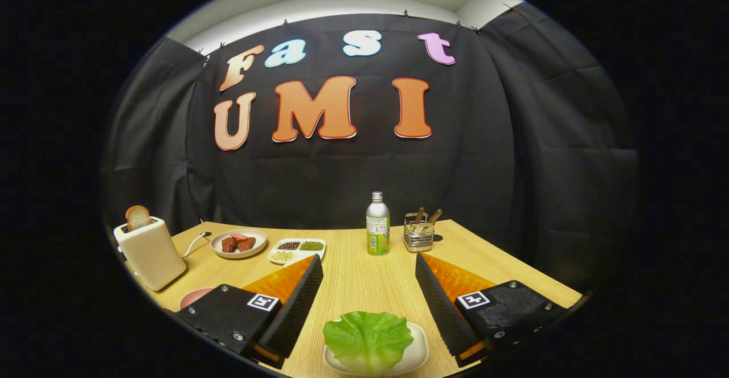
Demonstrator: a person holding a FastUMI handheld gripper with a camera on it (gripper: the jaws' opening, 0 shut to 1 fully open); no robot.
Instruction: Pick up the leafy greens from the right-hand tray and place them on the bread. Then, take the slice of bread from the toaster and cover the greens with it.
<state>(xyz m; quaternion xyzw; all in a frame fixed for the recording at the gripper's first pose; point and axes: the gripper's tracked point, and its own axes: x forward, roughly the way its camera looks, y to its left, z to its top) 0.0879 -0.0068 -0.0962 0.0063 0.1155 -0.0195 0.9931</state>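
Two black gripper fingers (307, 298) spread wide apart over a light wooden table (353, 275), holding nothing. Between them, low and close, a green lettuce leaf (368, 338) lies on a small white tray (418, 352); the gripper (369, 301) seems lined up to straddle it before closing. Far off to the left, a cream toaster (149, 253) stands with a slice of bread (138, 217) poking up from its slot, ready for the later step. A pink plate edge (193, 295) peeks out beside the left finger; whether bread lies on it is hidden. Beyond sit a plate of meat (238, 243), a divided dish of beans (297, 250), a bottle (377, 224) and a wire utensil holder (419, 234).
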